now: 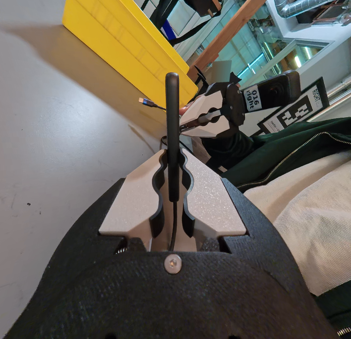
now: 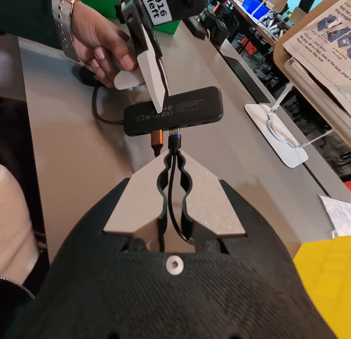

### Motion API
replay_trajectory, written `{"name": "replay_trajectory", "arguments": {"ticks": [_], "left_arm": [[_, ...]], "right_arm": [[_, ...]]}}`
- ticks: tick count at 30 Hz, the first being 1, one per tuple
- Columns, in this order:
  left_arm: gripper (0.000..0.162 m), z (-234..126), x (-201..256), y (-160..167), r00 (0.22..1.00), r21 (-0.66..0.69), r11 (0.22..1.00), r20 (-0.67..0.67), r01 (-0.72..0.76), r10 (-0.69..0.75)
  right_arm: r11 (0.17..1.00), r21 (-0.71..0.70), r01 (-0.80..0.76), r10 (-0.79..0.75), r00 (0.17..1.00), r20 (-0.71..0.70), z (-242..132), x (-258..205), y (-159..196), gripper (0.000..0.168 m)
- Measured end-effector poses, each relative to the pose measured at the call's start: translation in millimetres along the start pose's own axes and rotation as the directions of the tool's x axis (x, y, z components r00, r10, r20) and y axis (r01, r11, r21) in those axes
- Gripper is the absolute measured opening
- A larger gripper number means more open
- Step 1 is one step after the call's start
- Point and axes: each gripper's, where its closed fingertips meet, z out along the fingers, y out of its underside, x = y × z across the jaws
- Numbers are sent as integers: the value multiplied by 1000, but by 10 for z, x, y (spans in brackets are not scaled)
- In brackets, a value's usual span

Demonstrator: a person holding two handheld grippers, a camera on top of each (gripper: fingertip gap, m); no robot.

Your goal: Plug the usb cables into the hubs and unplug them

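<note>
My left gripper (image 1: 173, 151) is shut on a flat black USB hub (image 1: 171, 121), seen edge-on and pointing forward. In the right wrist view the left gripper (image 2: 161, 102) clamps the hub (image 2: 190, 105) from above, just over the grey table (image 2: 218, 178). An orange plug (image 2: 156, 138) sits in the hub's near edge. My right gripper (image 2: 173, 152) is shut on a black cable just behind its blue-collared plug (image 2: 175, 138). The plug's metal tip is at the port beside the orange one and still partly shows. The right gripper (image 1: 182, 128) touches the hub's right side.
A yellow bin (image 1: 123, 35) stands on the table beyond the hub. A second blue-collared plug (image 1: 144, 102) lies left of the hub. A clear stand on a white base (image 2: 275, 136) holds an instruction sheet (image 2: 322, 45) at right. A green box (image 2: 167, 28) sits at the back.
</note>
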Motion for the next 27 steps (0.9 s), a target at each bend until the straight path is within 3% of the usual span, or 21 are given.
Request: {"name": "replay_trajectory", "arguments": {"ticks": [1,8,27], "left_arm": [[9,1,3,0,1000,0,1000,-1,-2,2],[9,-2,101,19,997,-8,1000,-72,-11,11],[9,-18,142,73,994,-38,999,-107,13,-17]], "right_arm": [[1000,7,-12,12,1000,9,-3,-3,-3,3],[999,35,-33,31,998,52,6,-61,-29,4],[991,102,-89,78,991,108,-10,-139,-94,4]]}}
